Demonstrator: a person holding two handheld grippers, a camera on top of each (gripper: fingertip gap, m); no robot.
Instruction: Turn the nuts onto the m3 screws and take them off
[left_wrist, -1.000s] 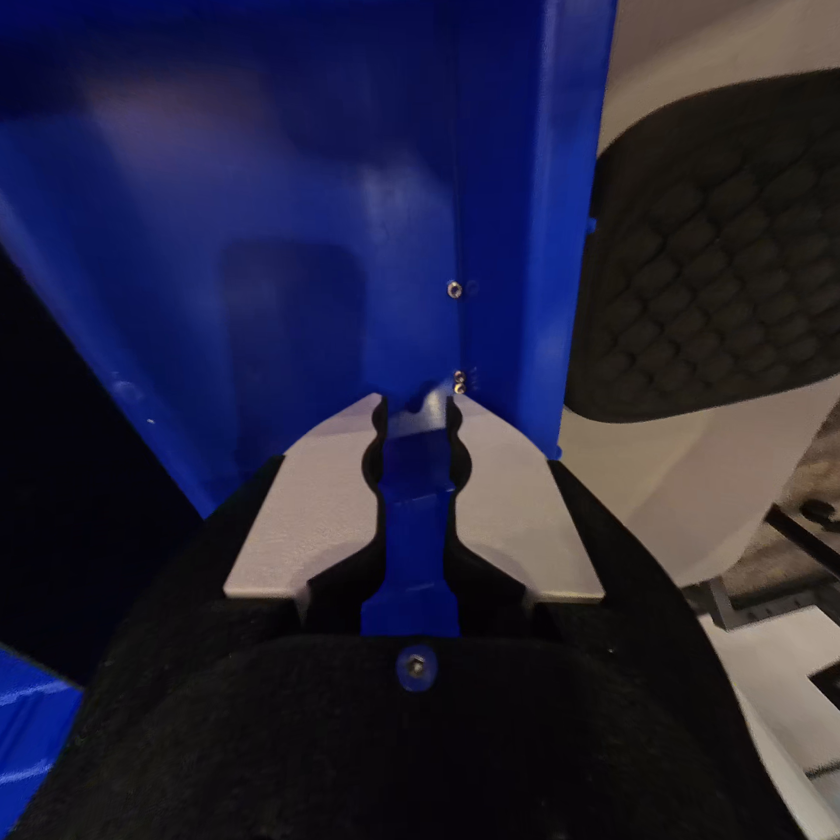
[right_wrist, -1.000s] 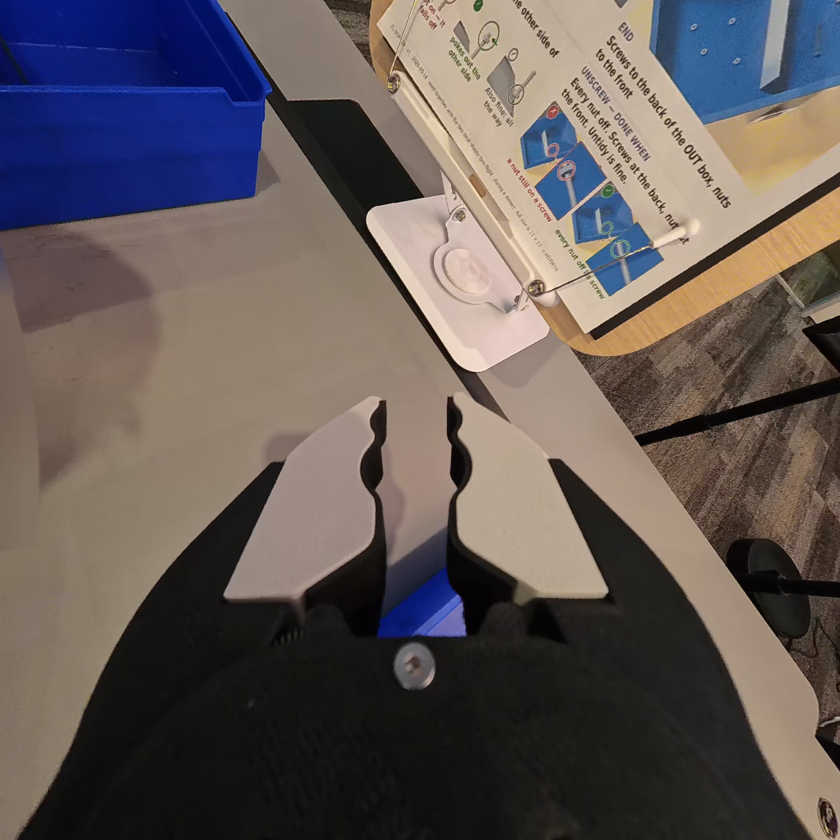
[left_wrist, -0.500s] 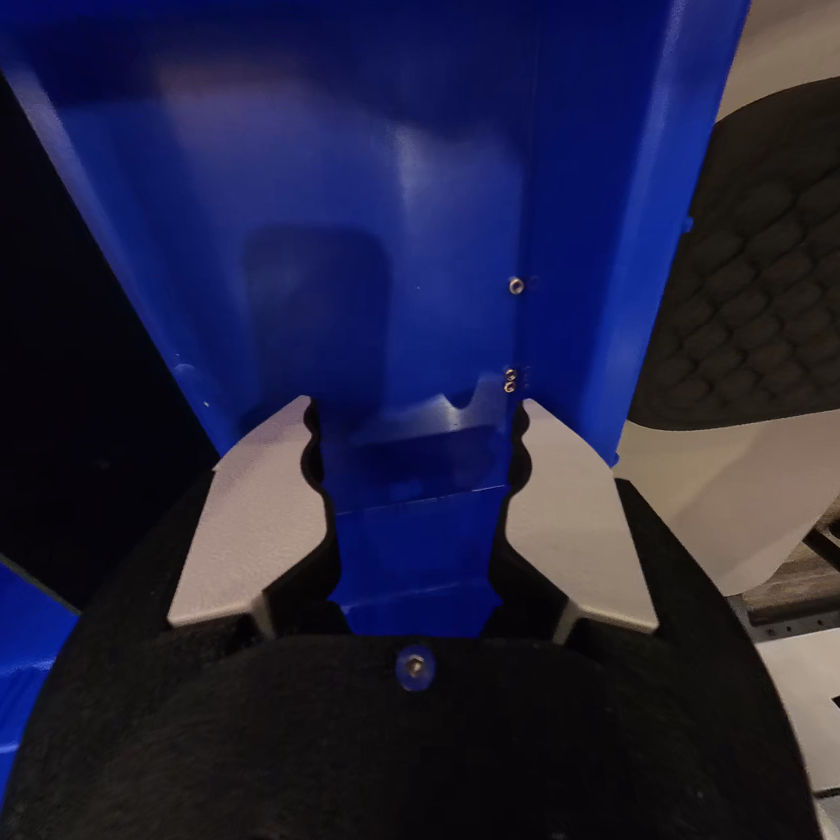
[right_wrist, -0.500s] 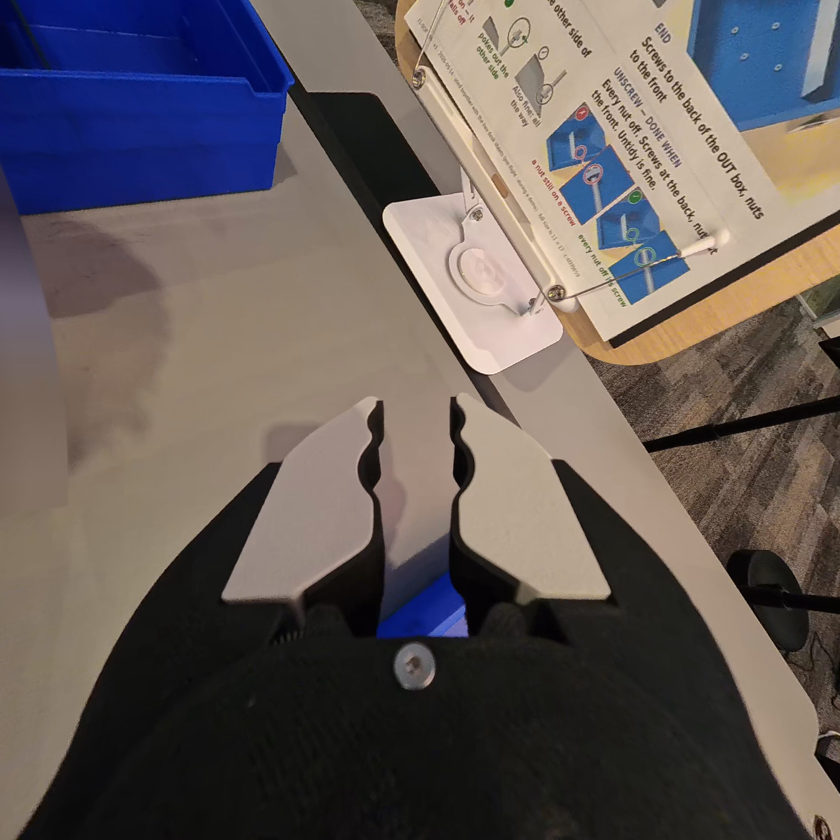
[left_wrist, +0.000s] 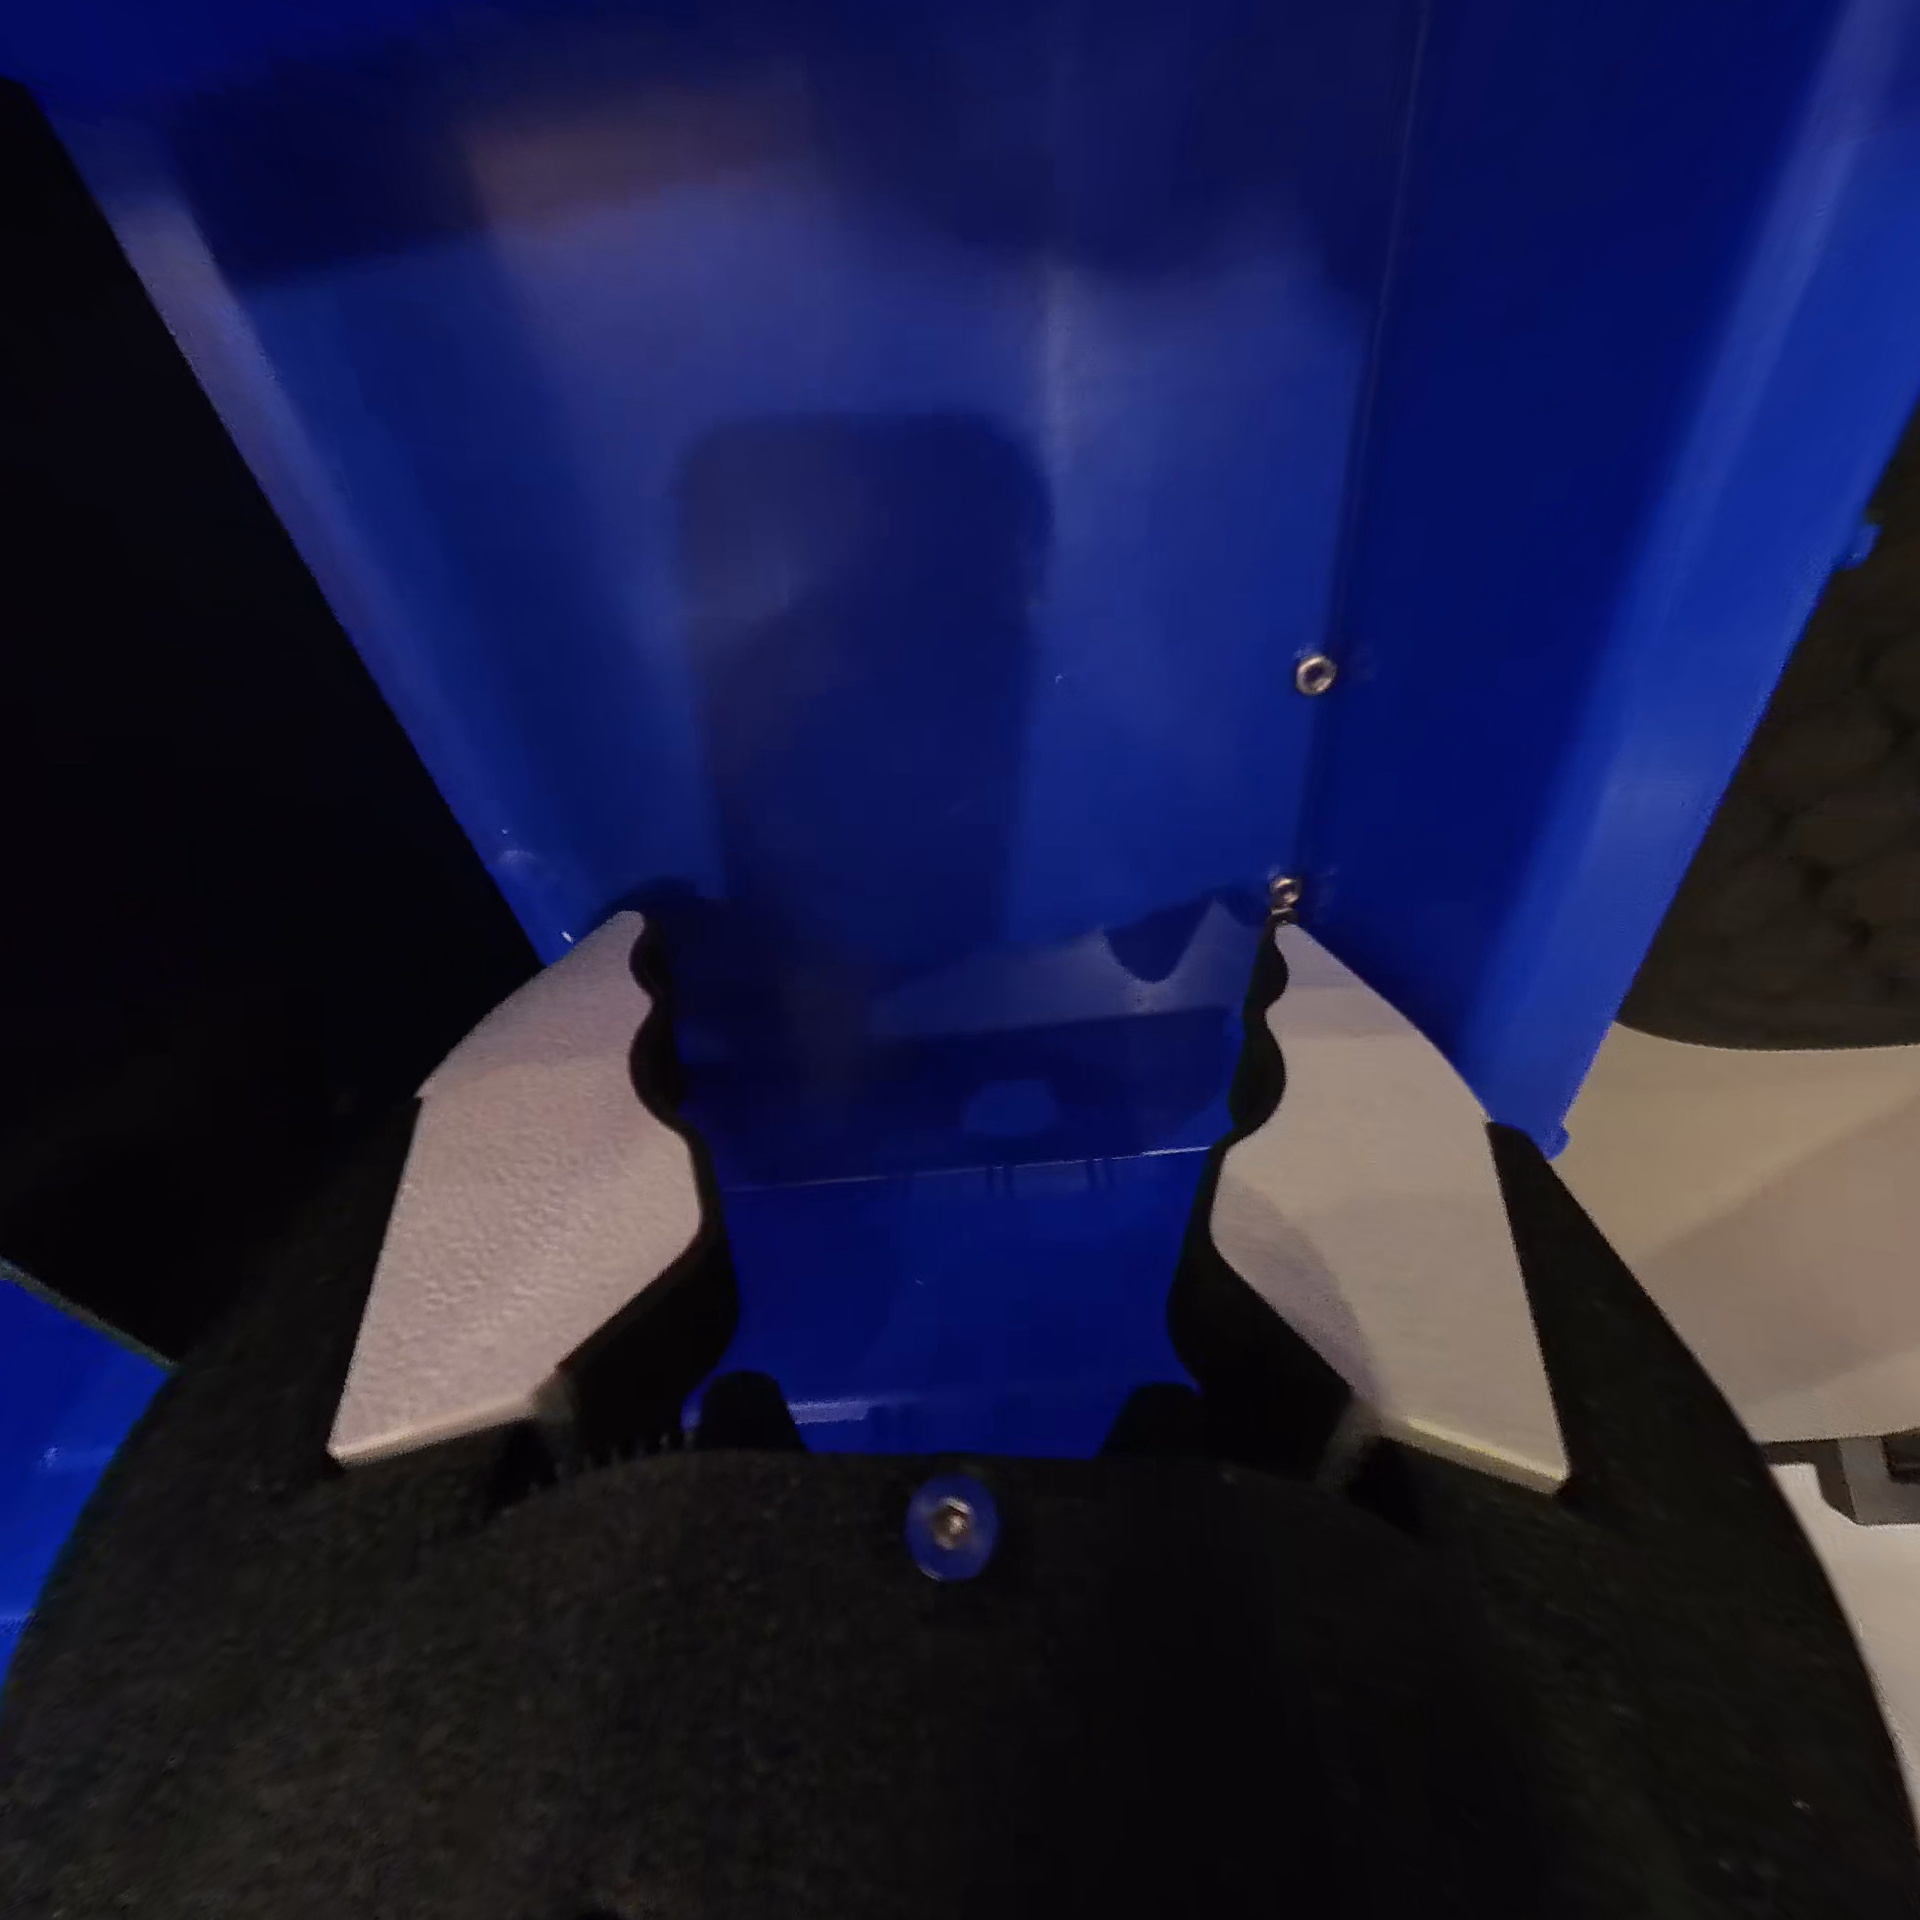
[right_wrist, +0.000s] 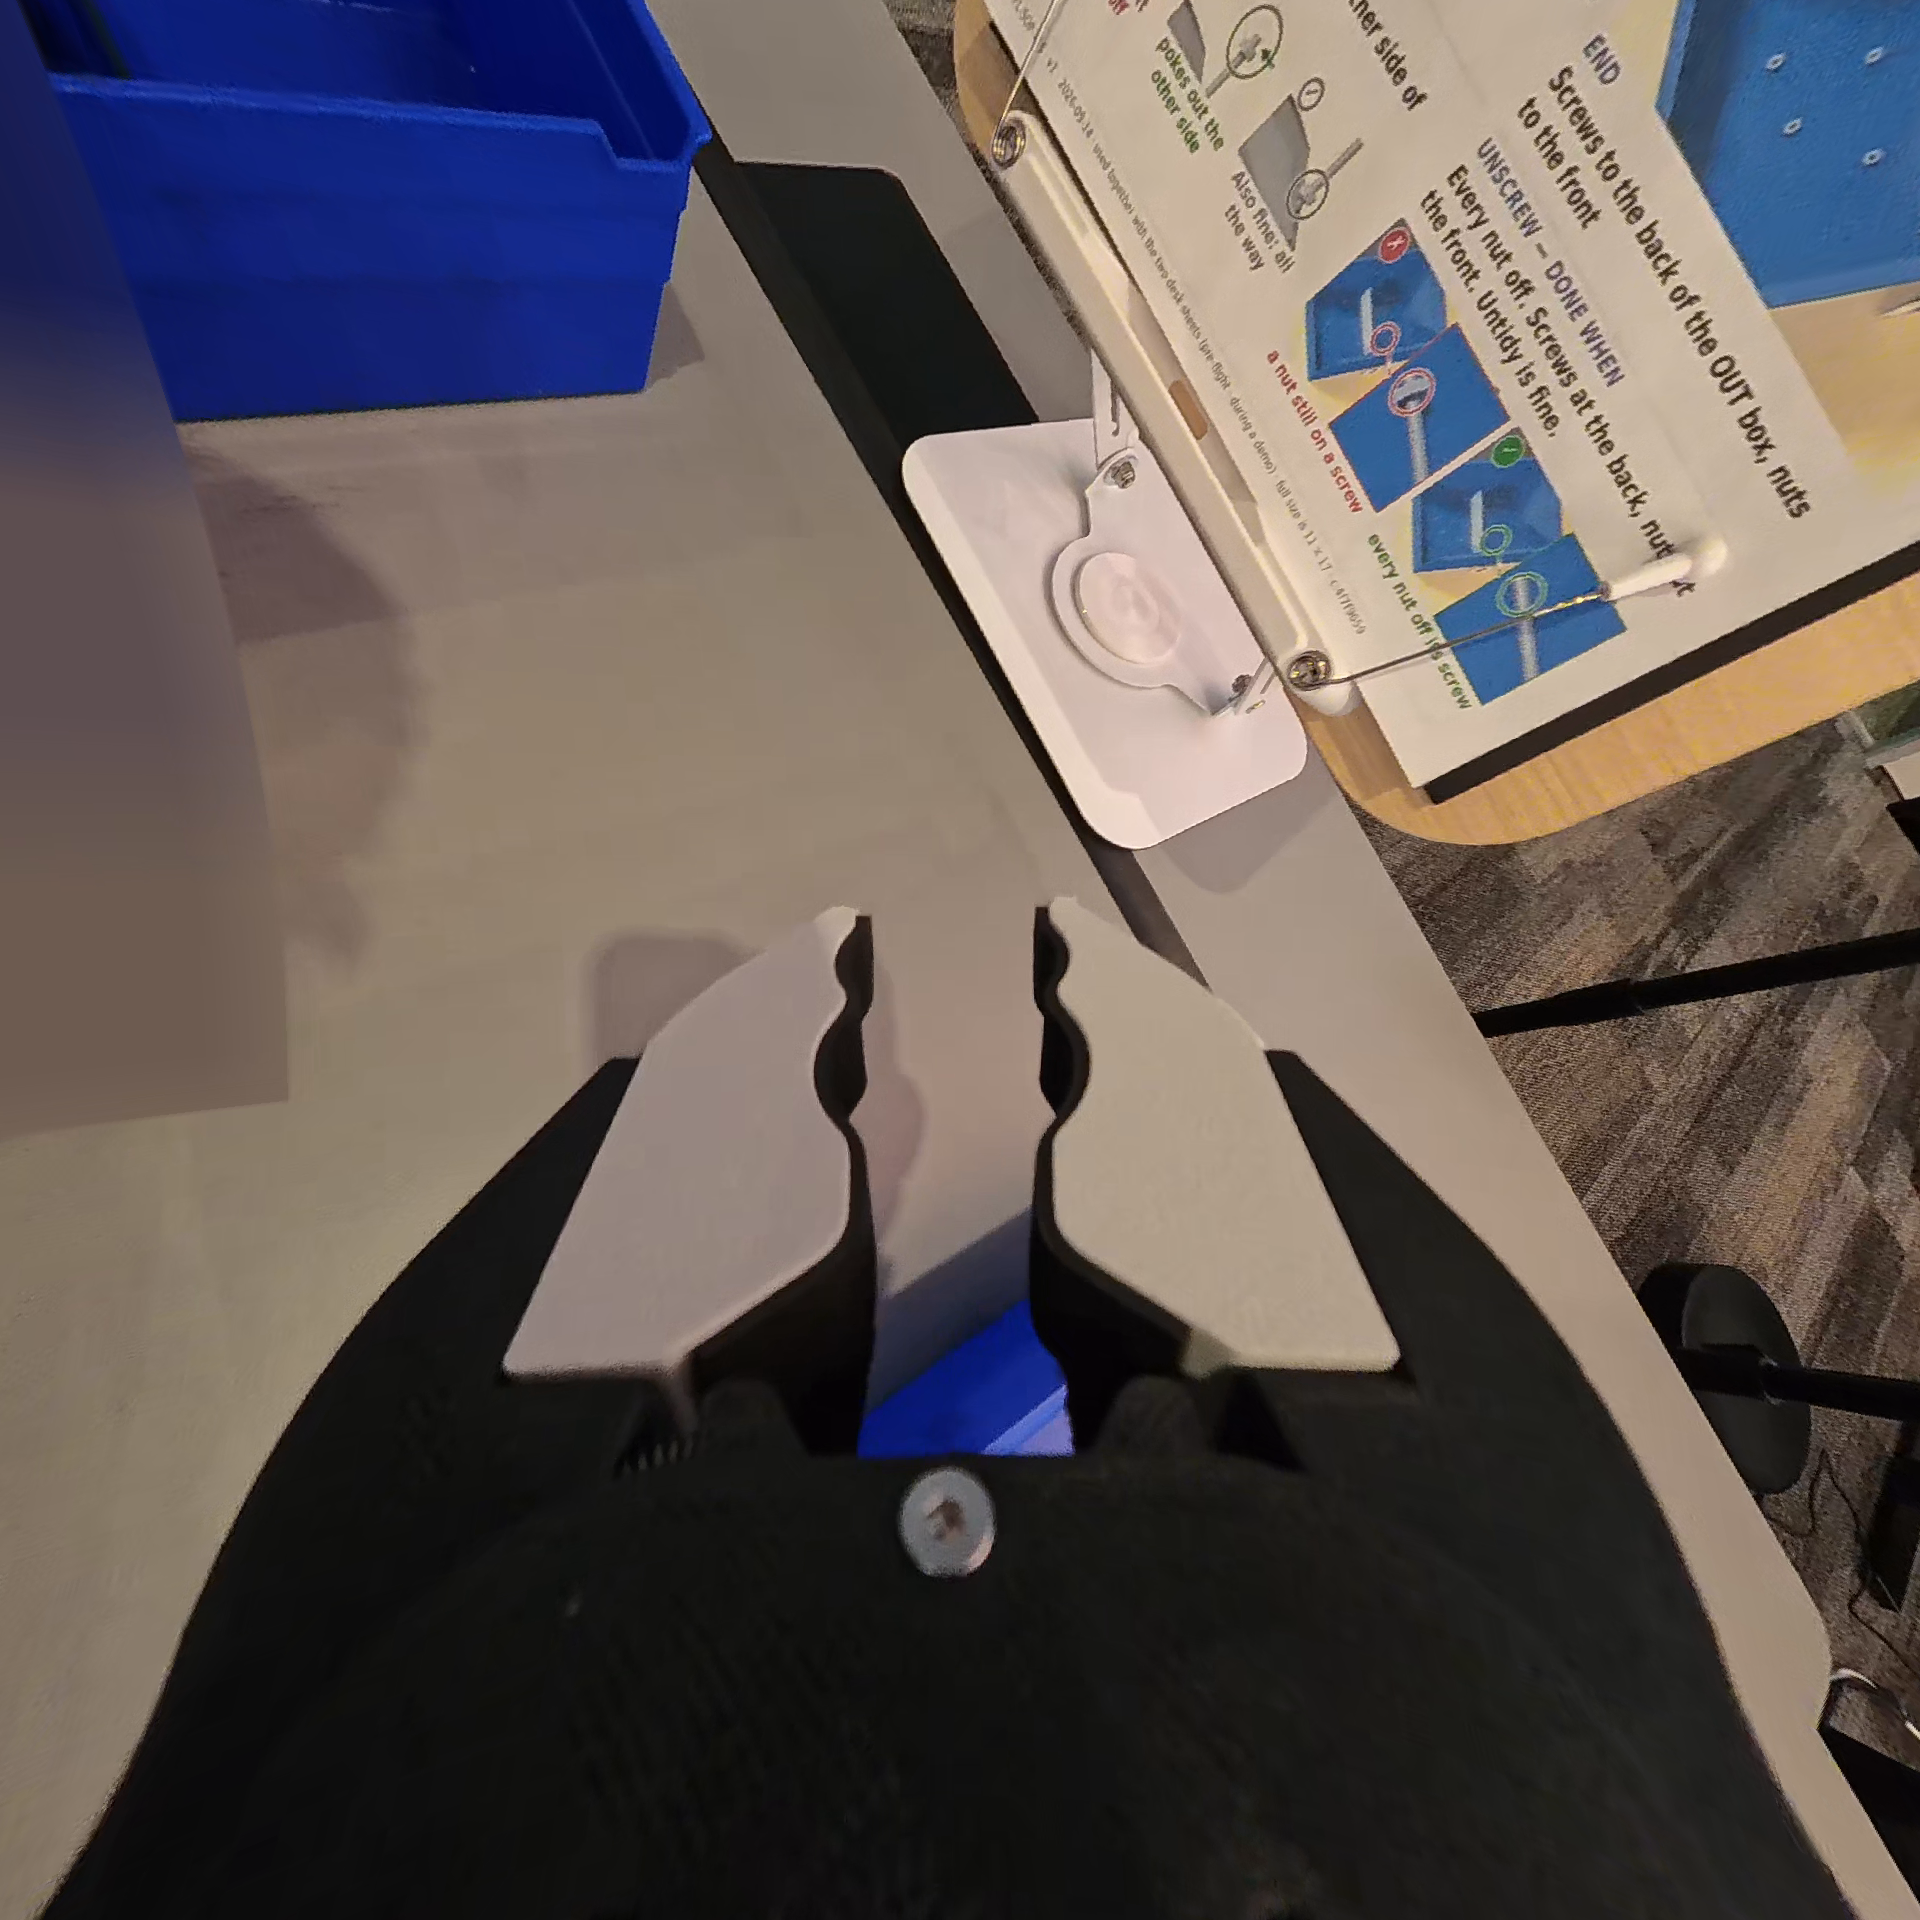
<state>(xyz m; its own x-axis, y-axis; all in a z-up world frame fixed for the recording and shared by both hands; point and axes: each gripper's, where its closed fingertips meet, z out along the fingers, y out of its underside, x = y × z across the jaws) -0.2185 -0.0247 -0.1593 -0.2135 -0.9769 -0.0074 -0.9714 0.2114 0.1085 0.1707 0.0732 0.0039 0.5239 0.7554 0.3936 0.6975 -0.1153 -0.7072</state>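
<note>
Left wrist view: left gripper (left_wrist: 951, 940) spread wide inside a blue bin (left_wrist: 935, 436); tiny nuts (left_wrist: 1314, 675) look light, slippery; pinch their flats.

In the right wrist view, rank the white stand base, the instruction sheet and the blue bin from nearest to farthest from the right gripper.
From the right gripper:
1. White stand base, ahead and to the right, at the table's edge.
2. Instruction sheet, beyond the base, farther right.
3. Blue bin, far ahead on the left.
The sheet and the bin are nearly too close to call.
</note>
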